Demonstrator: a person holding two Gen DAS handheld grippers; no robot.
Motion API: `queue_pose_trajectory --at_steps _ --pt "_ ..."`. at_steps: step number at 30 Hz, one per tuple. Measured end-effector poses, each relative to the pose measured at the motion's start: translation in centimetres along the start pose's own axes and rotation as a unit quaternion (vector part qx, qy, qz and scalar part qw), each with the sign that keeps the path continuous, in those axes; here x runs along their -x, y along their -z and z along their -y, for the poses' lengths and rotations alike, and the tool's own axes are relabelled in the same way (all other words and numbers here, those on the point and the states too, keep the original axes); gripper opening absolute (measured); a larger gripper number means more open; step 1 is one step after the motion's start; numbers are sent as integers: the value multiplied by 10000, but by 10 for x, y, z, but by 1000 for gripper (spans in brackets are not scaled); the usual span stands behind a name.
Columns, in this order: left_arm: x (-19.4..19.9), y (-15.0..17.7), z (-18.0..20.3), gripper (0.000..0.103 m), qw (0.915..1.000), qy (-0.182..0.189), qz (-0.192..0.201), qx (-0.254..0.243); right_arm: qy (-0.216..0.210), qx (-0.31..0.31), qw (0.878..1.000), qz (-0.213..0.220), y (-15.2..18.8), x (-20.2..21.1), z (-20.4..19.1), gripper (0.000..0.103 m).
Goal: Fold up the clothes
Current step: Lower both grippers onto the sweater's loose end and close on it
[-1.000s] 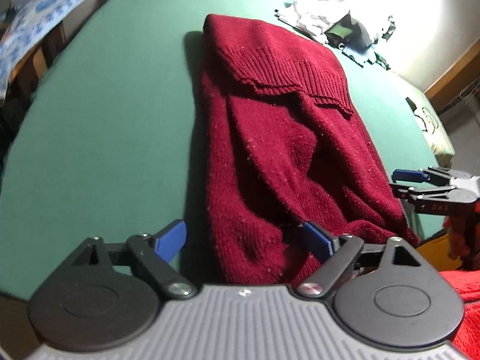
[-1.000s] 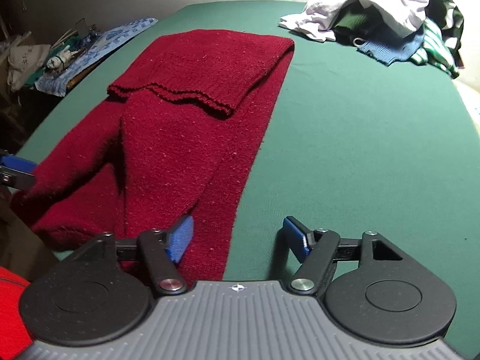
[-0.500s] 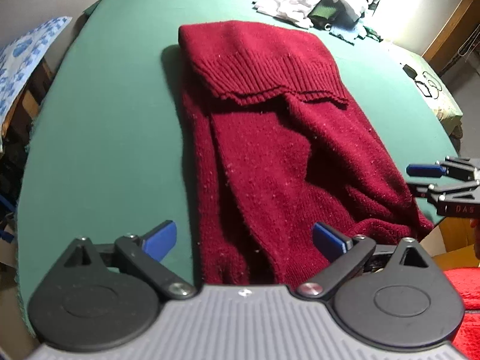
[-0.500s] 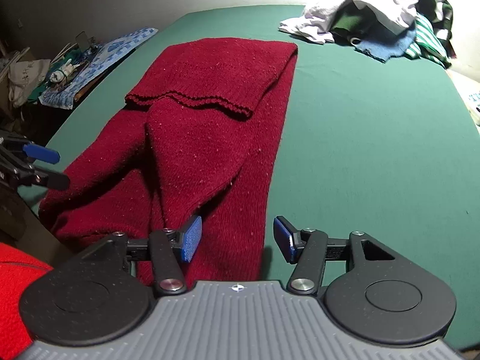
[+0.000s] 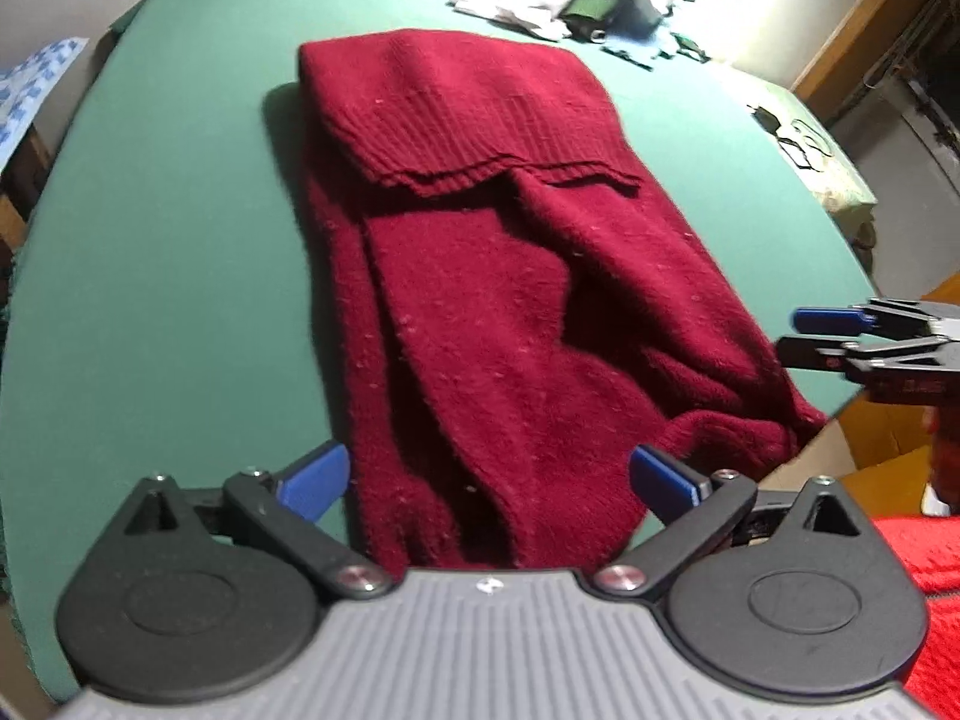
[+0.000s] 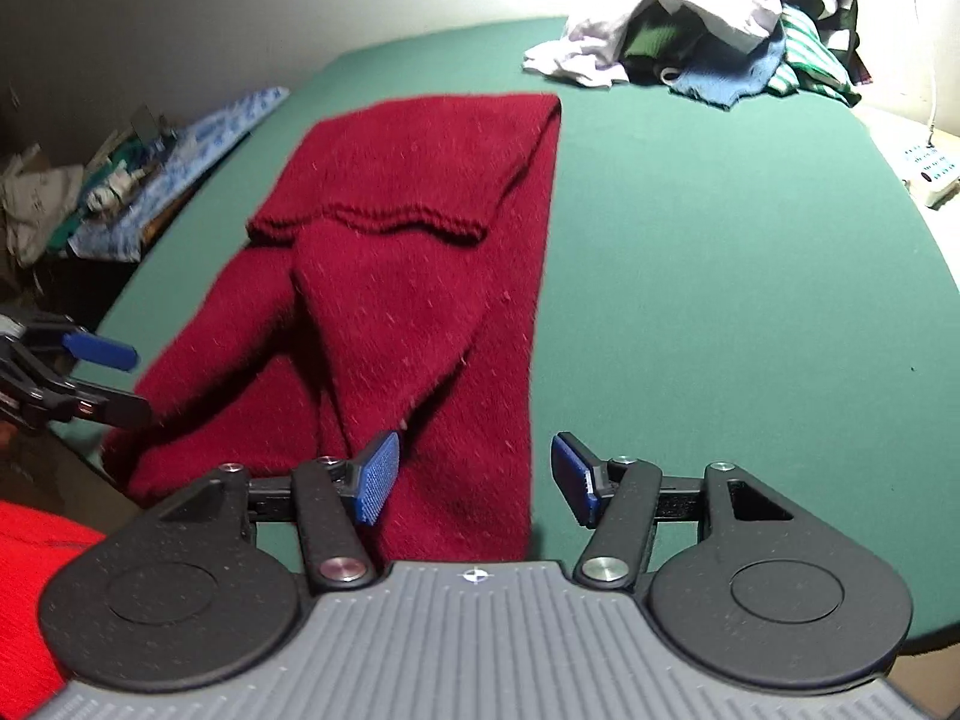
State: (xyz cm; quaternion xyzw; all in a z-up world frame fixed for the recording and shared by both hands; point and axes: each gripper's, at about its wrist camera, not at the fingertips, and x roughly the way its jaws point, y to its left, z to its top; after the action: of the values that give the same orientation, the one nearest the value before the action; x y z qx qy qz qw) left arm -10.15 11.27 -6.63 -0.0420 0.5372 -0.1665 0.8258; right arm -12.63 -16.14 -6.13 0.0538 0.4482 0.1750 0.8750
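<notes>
green table [image 5: 180,252] carries the dark red sweater [image 5: 498,300], laid lengthwise and narrow, far end already turned back over itself so the ribbed hem [image 5: 504,171] lies across the middle. near end sits at the table's front edge, one corner bunched and slightly over the lip. unsorted clothes pile [image 6: 708,18] at the far side, well apart from the sweater.

change over the last second: both views now look down on the garment from higher and more squarely than a second ago; near edge no longer crowded against the fingers. left gripper [image 5: 489,480] has spread wider and now stands fully spread, nothing pinched, sweater's near end lying under the gap. right gripper [image 6: 474,474] about as spread as before, partly open, empty; its left pad [image 6: 378,477] over the cloth, the right one over bare table beyond the sweater's right edge.

reading: both claws free of the cloth, so the last fold looks set down. judged next step: take both near corners and carry them up toward the hem. bunched corner needs flattening first, or the fold goes crooked.
</notes>
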Motion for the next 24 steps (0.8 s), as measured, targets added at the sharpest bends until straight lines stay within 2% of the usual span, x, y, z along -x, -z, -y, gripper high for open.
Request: queue_pose_trajectory --at_steps 3,6,10,15,24 --pt "-1 -4 -9 100 9996 28 17 292 -118 38 9998 160 -4 2 -4 61" --pt "0 -8 -18 99 9982 88 155 570 -21 176 9998 5 -5 -8 -7 60" --pt "-10 -8 -18 79 9979 -23 -90 642 255 128 9992 -284 1 -18 -3 59" --pt "-17 -3 -11 79 9981 -203 -256 516 267 -37 9979 -587 5 -23 4 59" --pt "-31 -4 15 84 9961 -799 -369 15 -63 146 9973 -710 8 -26 1 43"
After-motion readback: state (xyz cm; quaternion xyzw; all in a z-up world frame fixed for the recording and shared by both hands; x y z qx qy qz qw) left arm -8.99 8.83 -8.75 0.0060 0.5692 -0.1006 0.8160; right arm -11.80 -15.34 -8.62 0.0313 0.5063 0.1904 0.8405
